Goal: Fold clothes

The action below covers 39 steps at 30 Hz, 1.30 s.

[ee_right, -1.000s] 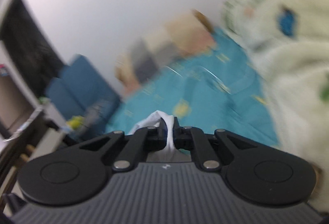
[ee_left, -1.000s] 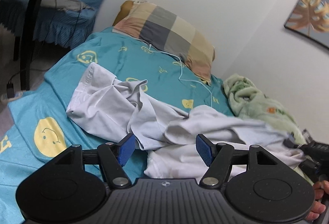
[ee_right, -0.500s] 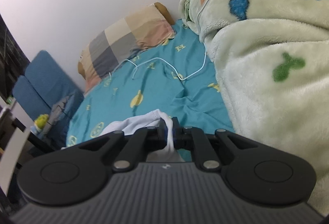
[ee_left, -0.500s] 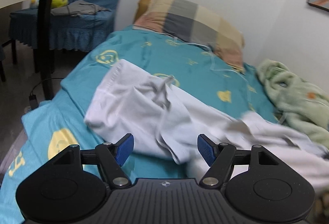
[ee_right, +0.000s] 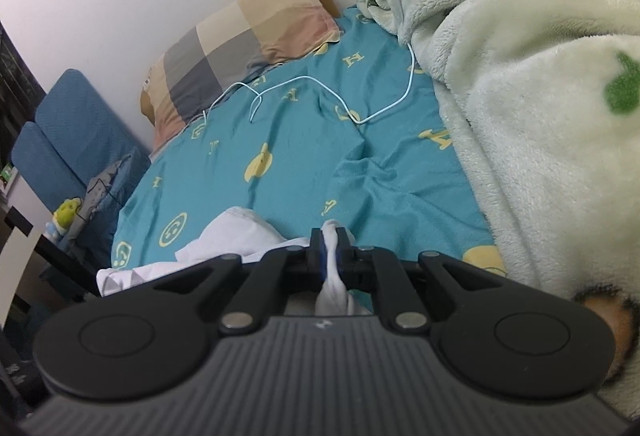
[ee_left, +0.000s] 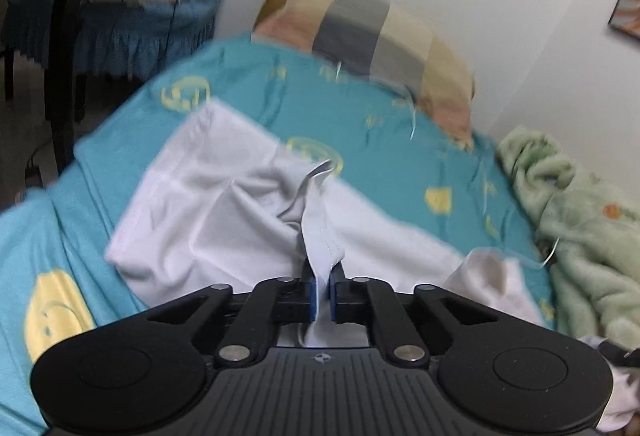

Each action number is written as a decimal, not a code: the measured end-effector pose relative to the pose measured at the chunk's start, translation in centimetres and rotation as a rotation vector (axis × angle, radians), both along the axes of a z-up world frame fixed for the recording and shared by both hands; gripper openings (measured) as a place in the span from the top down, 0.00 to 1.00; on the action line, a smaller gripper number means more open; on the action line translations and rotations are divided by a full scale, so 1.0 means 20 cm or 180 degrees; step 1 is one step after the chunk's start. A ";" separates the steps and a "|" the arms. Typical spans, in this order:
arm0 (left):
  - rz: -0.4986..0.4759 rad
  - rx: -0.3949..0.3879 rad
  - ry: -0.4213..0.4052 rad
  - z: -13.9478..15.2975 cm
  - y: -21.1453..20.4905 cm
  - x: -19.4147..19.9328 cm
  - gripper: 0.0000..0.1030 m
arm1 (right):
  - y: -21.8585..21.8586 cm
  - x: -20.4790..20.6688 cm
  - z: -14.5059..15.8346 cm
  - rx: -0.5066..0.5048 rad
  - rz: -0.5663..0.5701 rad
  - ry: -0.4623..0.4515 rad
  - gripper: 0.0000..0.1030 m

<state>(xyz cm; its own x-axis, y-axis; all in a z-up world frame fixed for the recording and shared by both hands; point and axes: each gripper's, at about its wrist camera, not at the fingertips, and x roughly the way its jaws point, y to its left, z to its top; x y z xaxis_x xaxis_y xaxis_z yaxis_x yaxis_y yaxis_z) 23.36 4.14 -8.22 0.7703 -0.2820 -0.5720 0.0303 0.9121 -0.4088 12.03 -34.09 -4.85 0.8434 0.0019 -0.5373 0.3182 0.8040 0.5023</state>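
Left gripper (ee_left: 324, 286) has closed since 0.5 s ago, now pinching the white garment (ee_left: 208, 212) beside the pillow (ee_left: 372, 36). Right gripper (ee_right: 330, 254) pinches another bunch of it (ee_right: 330, 276). Both ends held, likely ready to spread.

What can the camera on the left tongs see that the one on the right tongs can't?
Only the left view shows the white garment spread out, pinched by the left tongs, plus a picture frame on the wall. Only the right view shows the white cable clearly looping across the sheet, and the right tongs shut on a bunch of white cloth. Both show the teal bedsheet, checked pillow and green fleece blanket.
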 end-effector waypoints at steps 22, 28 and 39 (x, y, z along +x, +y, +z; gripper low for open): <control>0.0315 0.0123 0.0708 0.41 0.57 -0.88 0.89 | -0.07 -0.15 0.01 -0.0125 -0.0166 0.0439 0.90; 0.0347 0.0431 0.0428 0.50 0.49 -0.99 0.51 | -0.03 -0.15 0.13 -0.0435 -0.0112 0.0168 0.29; -0.0004 0.0572 0.0234 0.42 0.17 -0.41 0.28 | 0.11 -0.03 0.17 -0.0420 0.0421 -0.0073 0.22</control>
<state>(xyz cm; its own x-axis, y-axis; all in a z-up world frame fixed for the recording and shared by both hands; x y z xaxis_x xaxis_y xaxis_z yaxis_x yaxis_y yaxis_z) 15.23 7.54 0.14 0.7243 -0.1712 -0.6679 0.0076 0.9706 -0.2406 11.38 -31.93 -1.55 0.8525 0.0443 -0.5208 0.1951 0.8975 0.3956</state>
